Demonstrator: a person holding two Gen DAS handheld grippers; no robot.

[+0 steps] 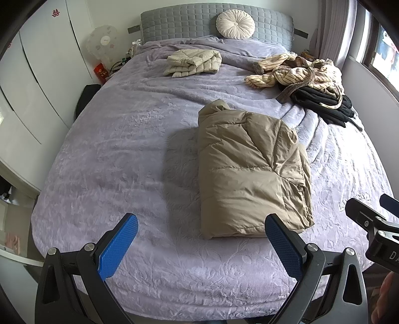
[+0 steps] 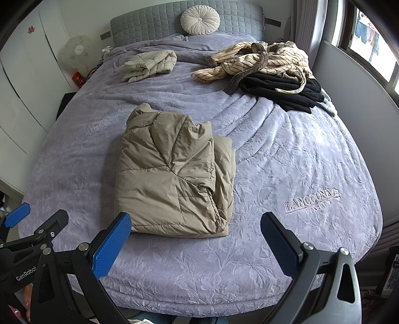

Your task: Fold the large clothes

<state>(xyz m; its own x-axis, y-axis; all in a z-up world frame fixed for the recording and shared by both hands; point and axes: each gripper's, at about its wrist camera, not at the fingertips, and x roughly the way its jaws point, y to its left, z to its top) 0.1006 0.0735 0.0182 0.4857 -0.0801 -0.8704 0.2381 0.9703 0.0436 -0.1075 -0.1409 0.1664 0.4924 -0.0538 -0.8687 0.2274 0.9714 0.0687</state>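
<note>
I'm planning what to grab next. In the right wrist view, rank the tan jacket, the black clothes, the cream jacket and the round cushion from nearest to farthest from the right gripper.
From the right gripper:
1. Tan jacket, folded, just ahead, slightly left.
2. Black clothes, far right, under the striped robe.
3. Cream jacket, folded, far left.
4. Round cushion, against the headboard.

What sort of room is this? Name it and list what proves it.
A home bedroom, most likely: a bed under a lilac blanket, a grey padded headboard with a round cushion, and wardrobe doors alongside.
</note>
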